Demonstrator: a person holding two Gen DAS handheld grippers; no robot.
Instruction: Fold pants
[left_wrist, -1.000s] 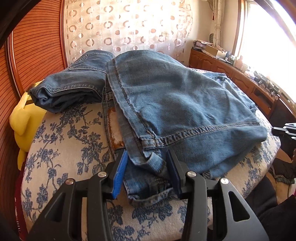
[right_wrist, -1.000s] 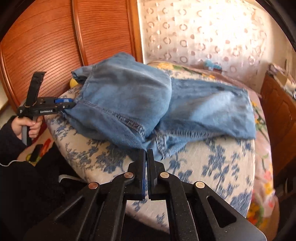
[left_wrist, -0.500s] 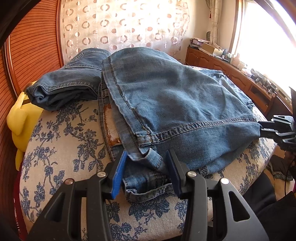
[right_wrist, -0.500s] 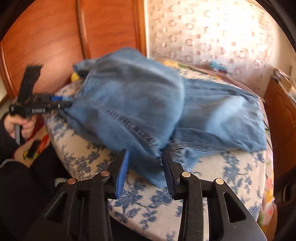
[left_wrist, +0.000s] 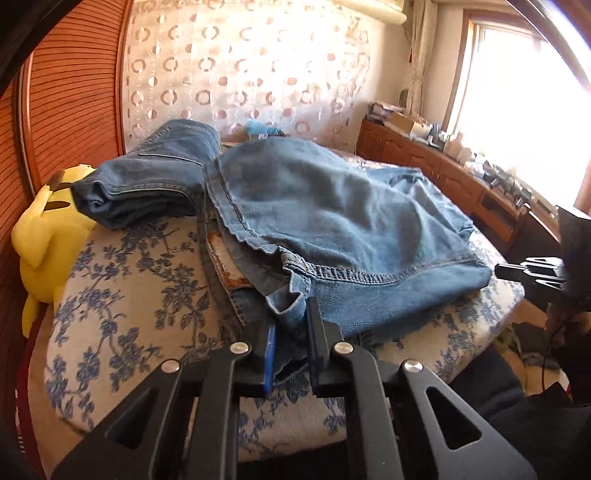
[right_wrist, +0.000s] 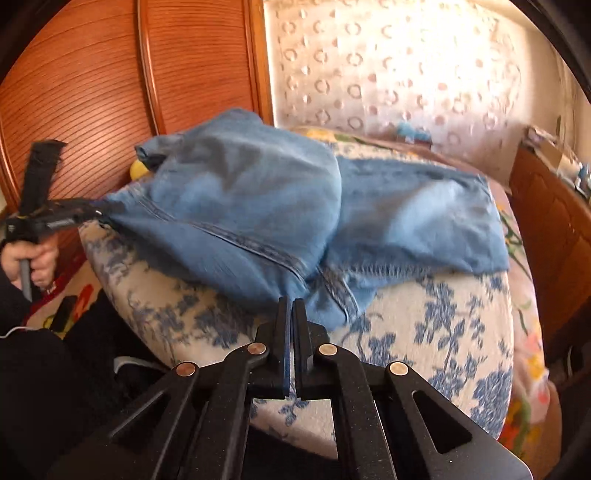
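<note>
Blue jeans lie folded on a bed with a blue-flowered cover. One part is bunched at the back left. My left gripper is at the near hem corner, its jaws closing with a bunch of denim squeezed between the pads. In the right wrist view this gripper holds the jeans at their left edge, with a hand on its handle. My right gripper is shut, its tips pinching the near hem. It also shows at the jeans' right corner.
A yellow plush toy sits at the bed's left edge against ribbed wooden panels. A wooden cabinet with clutter on it runs under the bright window. A dark-clothed person is beside the bed.
The left jaws have narrowed onto the denim corner and pulled it up and back. The right jaws opened, moved over the hem, then shut. The top layer has bulged upward.
</note>
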